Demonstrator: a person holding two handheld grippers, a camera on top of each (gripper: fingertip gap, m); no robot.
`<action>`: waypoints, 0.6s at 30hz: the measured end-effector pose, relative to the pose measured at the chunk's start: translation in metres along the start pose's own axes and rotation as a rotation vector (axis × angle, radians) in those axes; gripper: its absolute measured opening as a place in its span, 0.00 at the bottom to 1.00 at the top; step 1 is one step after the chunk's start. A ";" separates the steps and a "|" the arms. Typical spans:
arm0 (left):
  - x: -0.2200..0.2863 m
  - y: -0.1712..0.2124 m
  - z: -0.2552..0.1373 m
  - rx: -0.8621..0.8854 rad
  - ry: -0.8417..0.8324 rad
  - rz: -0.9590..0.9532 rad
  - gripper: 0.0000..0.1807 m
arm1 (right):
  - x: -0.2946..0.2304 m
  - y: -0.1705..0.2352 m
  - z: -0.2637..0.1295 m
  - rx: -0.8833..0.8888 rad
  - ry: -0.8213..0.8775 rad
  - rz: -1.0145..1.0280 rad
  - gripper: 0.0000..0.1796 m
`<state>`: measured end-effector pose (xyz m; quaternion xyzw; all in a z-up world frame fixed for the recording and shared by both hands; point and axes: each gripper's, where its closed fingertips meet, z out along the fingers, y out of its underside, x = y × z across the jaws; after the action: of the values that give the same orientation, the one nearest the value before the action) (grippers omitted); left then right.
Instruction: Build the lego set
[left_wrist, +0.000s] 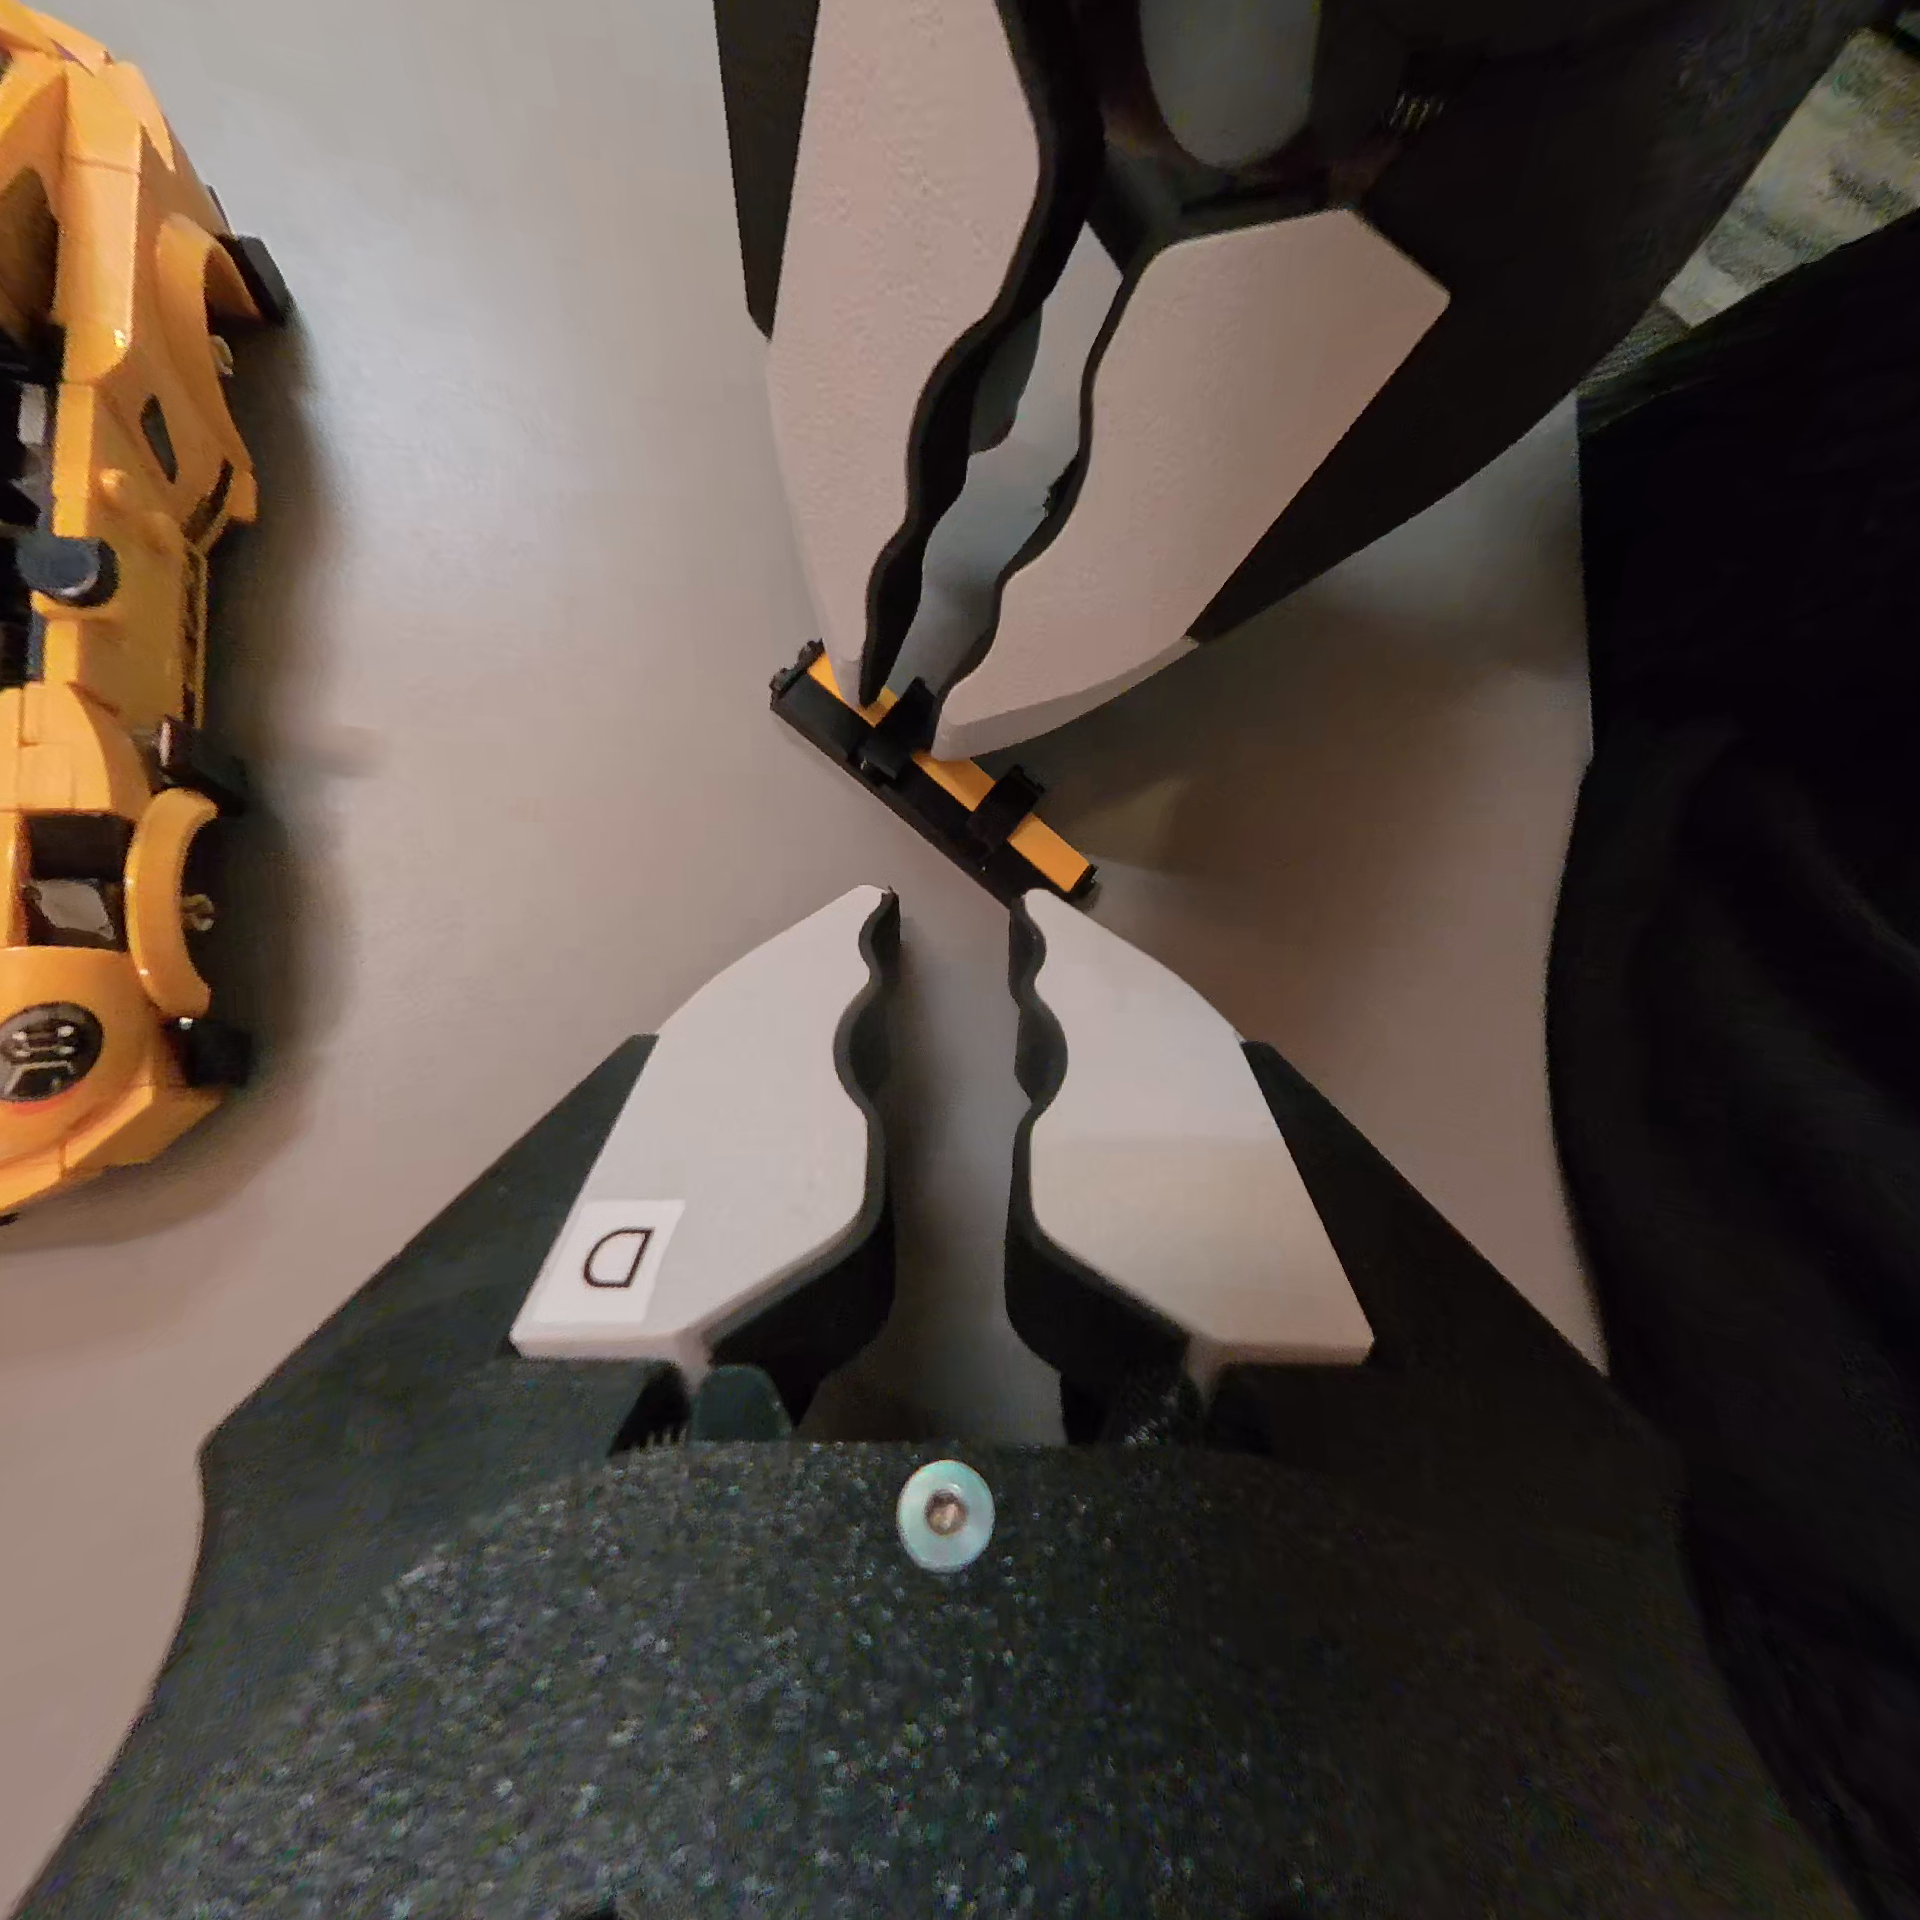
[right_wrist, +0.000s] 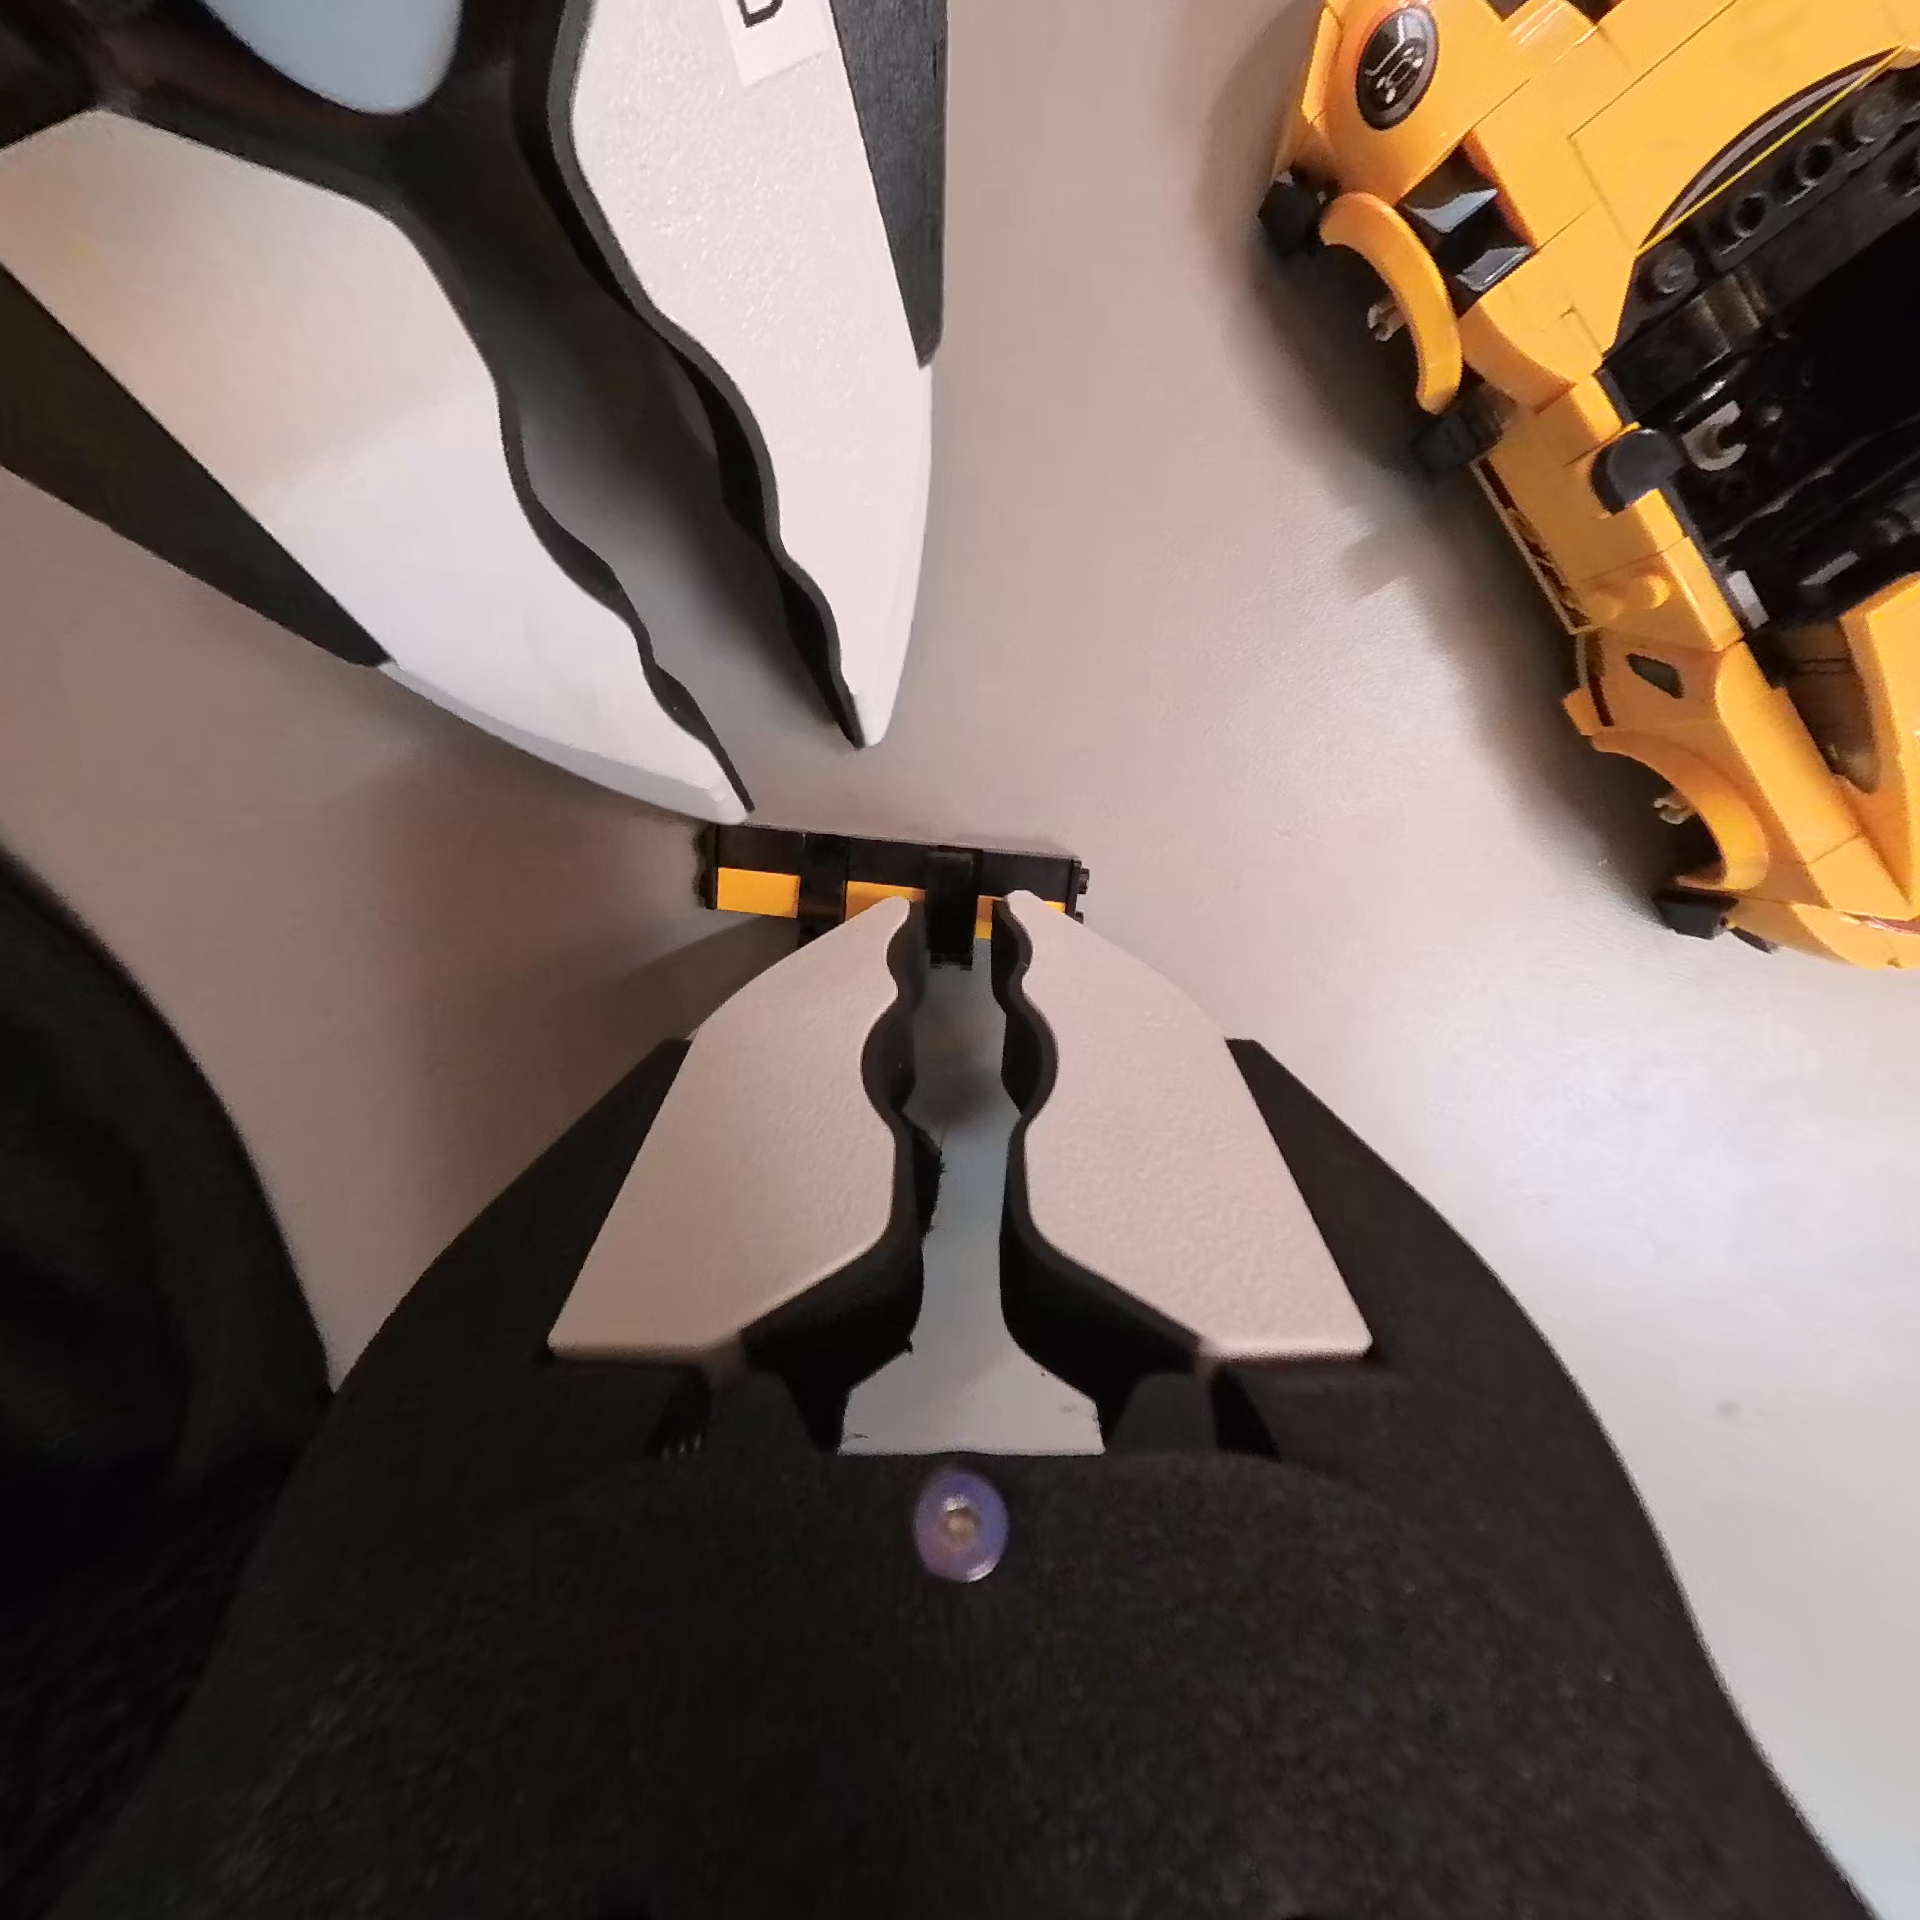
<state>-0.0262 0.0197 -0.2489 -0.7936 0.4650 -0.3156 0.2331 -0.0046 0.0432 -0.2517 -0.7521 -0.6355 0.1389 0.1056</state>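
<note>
Between my two grippers a thin black-and-yellow strip (right_wrist: 894, 878) lies flat on the counter (right_wrist: 1195, 1195). My right gripper (right_wrist: 951, 914) pinches its small black clip, jaws nearly closed; my left gripper (left_wrist: 951, 904) hangs slightly open, empty, just beside the strip's end. Light, stiff, and likely to pop apart: I'd grip its edges. Farther off, the yellow car (right_wrist: 1662, 468) waits.
</note>
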 end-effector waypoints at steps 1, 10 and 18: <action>0.000 -0.001 0.000 0.009 -0.002 0.006 0.11 | 0.000 0.000 0.000 -0.001 0.002 0.005 0.06; -0.001 -0.017 0.006 0.100 -0.015 0.057 0.13 | 0.002 0.000 0.000 0.008 0.016 0.030 0.06; 0.002 -0.020 0.018 0.081 -0.020 0.116 0.14 | 0.001 -0.001 0.000 0.009 0.018 0.029 0.06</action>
<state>-0.0009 0.0280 -0.2478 -0.7583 0.4947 -0.3124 0.2876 -0.0051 0.0446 -0.2517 -0.7620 -0.6228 0.1366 0.1129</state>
